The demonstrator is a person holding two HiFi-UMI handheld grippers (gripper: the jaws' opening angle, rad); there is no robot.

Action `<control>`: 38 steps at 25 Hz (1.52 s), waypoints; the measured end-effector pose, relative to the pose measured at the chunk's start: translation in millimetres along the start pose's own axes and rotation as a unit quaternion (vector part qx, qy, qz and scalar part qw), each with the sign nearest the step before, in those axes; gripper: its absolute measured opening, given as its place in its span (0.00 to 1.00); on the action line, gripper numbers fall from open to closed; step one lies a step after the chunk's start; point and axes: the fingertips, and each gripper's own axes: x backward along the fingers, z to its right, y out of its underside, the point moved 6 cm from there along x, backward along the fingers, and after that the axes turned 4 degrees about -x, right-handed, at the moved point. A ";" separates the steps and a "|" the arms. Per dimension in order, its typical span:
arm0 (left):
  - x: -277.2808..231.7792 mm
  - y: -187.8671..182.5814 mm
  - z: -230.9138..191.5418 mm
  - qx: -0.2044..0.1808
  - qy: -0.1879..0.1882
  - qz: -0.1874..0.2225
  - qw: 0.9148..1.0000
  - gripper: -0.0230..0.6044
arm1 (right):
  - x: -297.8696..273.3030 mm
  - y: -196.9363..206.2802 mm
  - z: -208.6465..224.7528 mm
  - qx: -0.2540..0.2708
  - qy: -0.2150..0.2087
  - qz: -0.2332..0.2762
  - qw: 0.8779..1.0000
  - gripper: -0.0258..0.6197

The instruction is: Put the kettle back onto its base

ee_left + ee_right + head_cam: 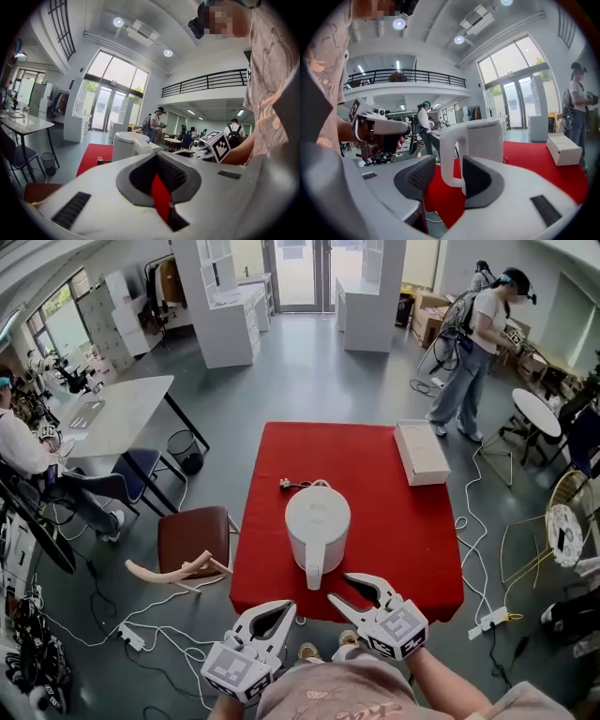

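Observation:
A white kettle (317, 521) stands upright on the red table (412, 549), its handle (314, 570) turned toward me. A cord with a plug (286, 484) lies behind it; I cannot make out a base apart from the kettle. My right gripper (339, 588) is open just right of the handle's end and touches nothing. In the right gripper view the handle (449, 154) and kettle (485, 140) show just ahead of the gap of the right gripper (449, 178). My left gripper (286, 610) hovers at the table's front edge, tips together and holding nothing. In its own view the left gripper (158, 157) sees the kettle (127, 144) beyond.
A flat white box (421, 452) lies at the table's far right. A brown chair (192, 535) stands close to the table's left side. Cables and a power strip (492, 619) trail on the floor to the right. A person (473, 343) stands farther back.

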 end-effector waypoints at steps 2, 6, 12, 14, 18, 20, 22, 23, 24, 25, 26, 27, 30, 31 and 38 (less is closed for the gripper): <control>-0.2 1.0 1.4 -0.001 0.011 0.001 1.000 0.03 | 6.3 -1.3 -7.1 -0.002 0.001 0.012 1.000 0.35; 0.6 -1.5 0.9 -0.002 0.025 0.001 1.000 0.03 | 19.1 -6.4 -16.2 -0.005 0.024 0.030 0.999 0.30; 1.2 -2.7 3.5 -0.014 0.061 0.015 0.998 0.03 | 34.9 -5.1 -26.7 -0.024 0.070 0.061 0.995 0.04; 0.8 -1.5 4.0 -0.017 0.066 0.019 0.998 0.03 | 39.8 -6.1 -30.4 -0.022 0.076 0.066 0.995 0.04; 0.3 -2.7 7.2 -0.014 0.067 0.026 0.997 0.03 | 51.4 -13.8 -34.0 -0.022 0.078 0.071 0.994 0.04; 1.9 -3.0 7.4 -0.014 0.064 0.030 0.997 0.03 | 54.1 -16.7 -37.1 -0.013 0.077 0.071 0.994 0.04; 3.8 -3.1 7.2 -0.013 0.060 0.033 0.998 0.03 | 55.3 -18.4 -40.3 -0.004 0.076 0.070 0.995 0.04; 4.5 -3.2 7.7 -0.012 0.058 0.034 0.998 0.03 | 56.4 -18.8 -41.9 -0.001 0.074 0.069 0.995 0.04; 4.9 -3.2 8.6 -0.012 0.055 0.035 0.998 0.03 | 57.9 -18.9 -43.4 0.003 0.074 0.068 0.995 0.04; 5.0 -2.9 9.8 -0.012 0.052 0.036 0.998 0.03 | 59.9 -18.7 -44.7 0.006 0.074 0.068 0.995 0.04; 4.9 -2.1 11.6 -0.011 0.049 0.036 0.998 0.03 | 62.6 -17.8 -45.4 0.010 0.075 0.068 0.995 0.04; 4.8 -0.8 14.0 -0.011 0.045 0.037 0.998 0.03 | 65.6 -16.6 -45.7 0.011 0.077 0.069 0.995 0.04; 6.8 3.5 25.1 -0.010 0.034 0.040 0.999 0.03 | 76.7 -12.1 -48.6 0.005 0.070 0.072 0.995 0.04; 8.4 4.4 30.4 -0.010 0.032 0.040 0.999 0.03 | 81.5 -10.0 -51.3 0.006 0.067 0.071 0.995 0.04; 18.3 1.5 79.3 -0.016 0.024 0.049 0.998 0.03 | 123.0 2.9 -71.1 0.012 0.048 0.078 0.996 0.04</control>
